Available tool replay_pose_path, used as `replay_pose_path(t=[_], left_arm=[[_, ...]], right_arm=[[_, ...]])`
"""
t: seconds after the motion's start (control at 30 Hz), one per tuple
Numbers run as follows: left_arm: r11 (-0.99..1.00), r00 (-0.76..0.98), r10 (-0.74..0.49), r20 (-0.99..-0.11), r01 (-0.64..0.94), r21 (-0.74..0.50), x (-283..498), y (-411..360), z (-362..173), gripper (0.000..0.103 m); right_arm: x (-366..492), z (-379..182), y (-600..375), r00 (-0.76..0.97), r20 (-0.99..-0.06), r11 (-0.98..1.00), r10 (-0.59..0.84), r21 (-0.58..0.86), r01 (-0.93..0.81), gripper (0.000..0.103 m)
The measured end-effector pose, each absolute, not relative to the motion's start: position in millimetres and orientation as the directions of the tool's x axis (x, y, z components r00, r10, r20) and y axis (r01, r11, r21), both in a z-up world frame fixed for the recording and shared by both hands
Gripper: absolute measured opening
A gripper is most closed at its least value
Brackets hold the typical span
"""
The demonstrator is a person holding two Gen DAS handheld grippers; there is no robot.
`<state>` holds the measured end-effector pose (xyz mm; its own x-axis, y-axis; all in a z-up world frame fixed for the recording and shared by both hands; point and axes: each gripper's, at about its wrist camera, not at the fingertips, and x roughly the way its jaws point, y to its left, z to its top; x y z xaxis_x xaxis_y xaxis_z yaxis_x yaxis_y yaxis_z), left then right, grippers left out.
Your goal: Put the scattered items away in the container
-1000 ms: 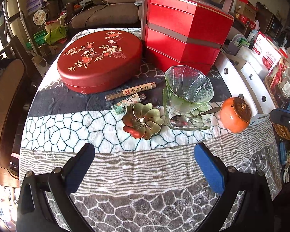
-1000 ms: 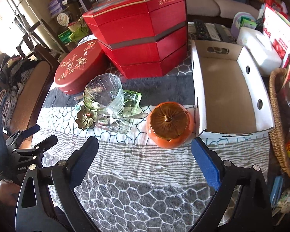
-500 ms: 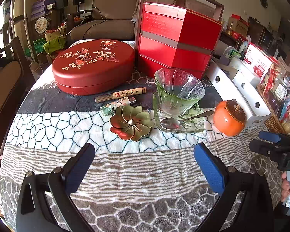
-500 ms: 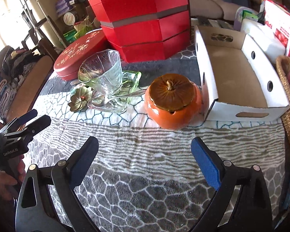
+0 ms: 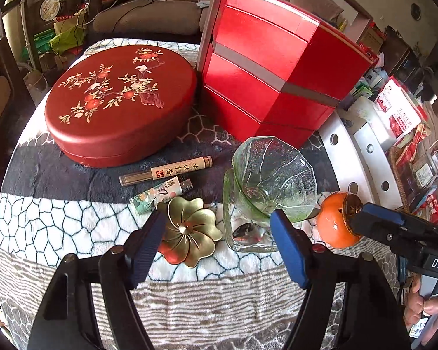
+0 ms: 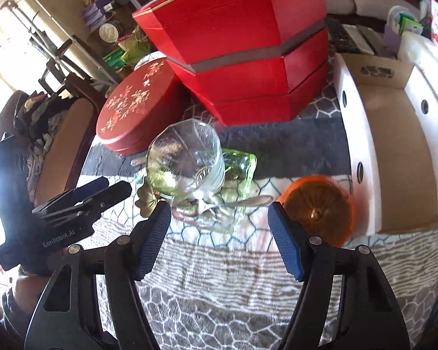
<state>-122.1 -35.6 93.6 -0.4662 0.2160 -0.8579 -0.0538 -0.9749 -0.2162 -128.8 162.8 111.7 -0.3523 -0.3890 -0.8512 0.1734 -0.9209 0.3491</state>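
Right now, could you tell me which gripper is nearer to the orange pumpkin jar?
Right. The right gripper has the orange pumpkin jar beside its finger; the left gripper hovers over the brass flower dish.

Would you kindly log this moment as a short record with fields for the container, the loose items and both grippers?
container: white cardboard tray, nothing visible inside
loose items: orange pumpkin jar, green glass bowl on a glass dish with a spoon, brass flower dish, lighter, incense tube
left gripper: closing, nothing between fingers
right gripper: closing, nothing between fingers
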Motion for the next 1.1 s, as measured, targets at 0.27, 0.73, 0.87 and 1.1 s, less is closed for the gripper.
replay_pose_path(t=[0.27, 0.73, 0.87, 1.1], left_arm=[[-0.975, -0.395, 0.203, -0.896, 0.001, -0.222, -160.1, -30.7, 67.6, 0.052], [-0.979, -0.368, 0.2, -0.908, -0.036, -0.201, -177.9, -6.3, 57.5, 0.013], [-0.982, -0.367, 0.187, -0.911, -0.046, -0.183, -178.0, -0.1, 58.8, 0.011], [-0.977, -0.377, 0.208, -0.902, -0.035, -0.211, -172.1, -6.5, 59.3, 0.01]], right_arm=[[-187.9, 76.3, 137.8, -0.245, -0.912, -0.943, -0.33, 0.306, 0.131, 0.037], [-200.4, 48.8, 111.6, -0.22, -0.917, -0.942, -0.334, 0.32, 0.096, 0.009], [-197.9, 50.1, 110.8, -0.234, -0.923, -0.952, -0.306, 0.288, 0.108, 0.009], [-188.7, 55.7, 111.4, -0.249, -0.927, -0.958, -0.281, 0.258, 0.123, 0.009]])
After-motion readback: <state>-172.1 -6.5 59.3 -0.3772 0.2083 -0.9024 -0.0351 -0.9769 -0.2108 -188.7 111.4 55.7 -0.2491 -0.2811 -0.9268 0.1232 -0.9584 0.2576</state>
